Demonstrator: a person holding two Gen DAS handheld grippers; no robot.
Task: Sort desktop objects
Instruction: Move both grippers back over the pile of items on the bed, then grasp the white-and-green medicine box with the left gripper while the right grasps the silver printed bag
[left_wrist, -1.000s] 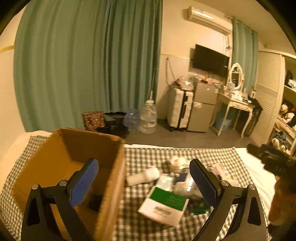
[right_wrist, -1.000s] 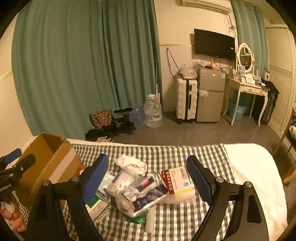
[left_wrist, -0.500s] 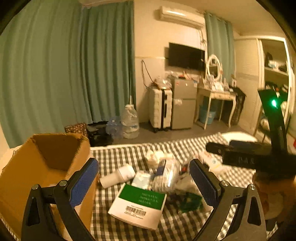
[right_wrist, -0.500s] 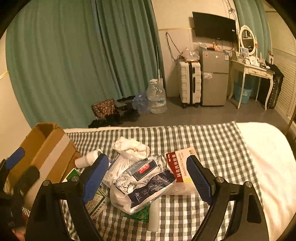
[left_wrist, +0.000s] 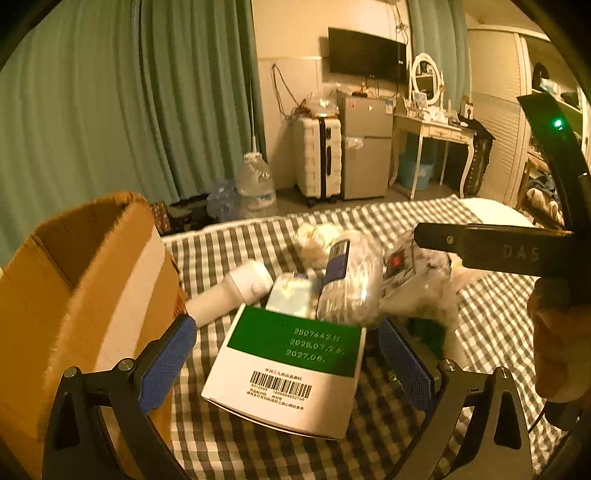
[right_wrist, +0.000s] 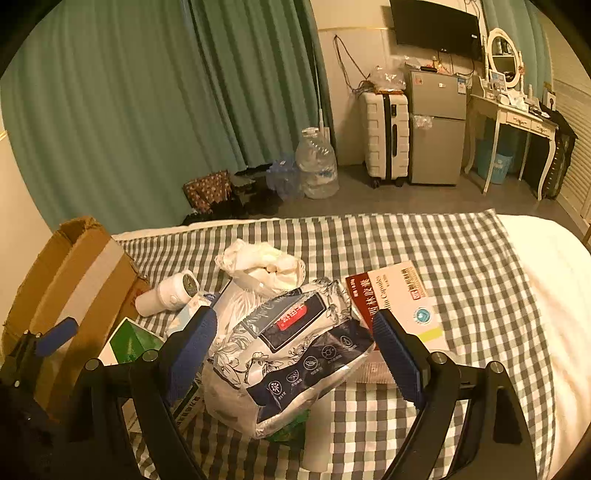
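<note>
I am holding my left tool (left_wrist: 284, 354) spread around the green box (left_wrist: 286, 369) and my right tool (right_wrist: 293, 349) spread around the foil bag (right_wrist: 291, 350), both lying in the pile on the checked surface (right_wrist: 461, 258). Risk: the slick bag is likely slipping, dragging the red box (right_wrist: 399, 299) beside it.

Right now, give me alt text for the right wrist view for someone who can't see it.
The open right gripper frames a silver patterned bag on a checked cloth, not touching it. Around the bag lie a red-and-white box, a white bottle and a green box; a cardboard box stands left.
</note>
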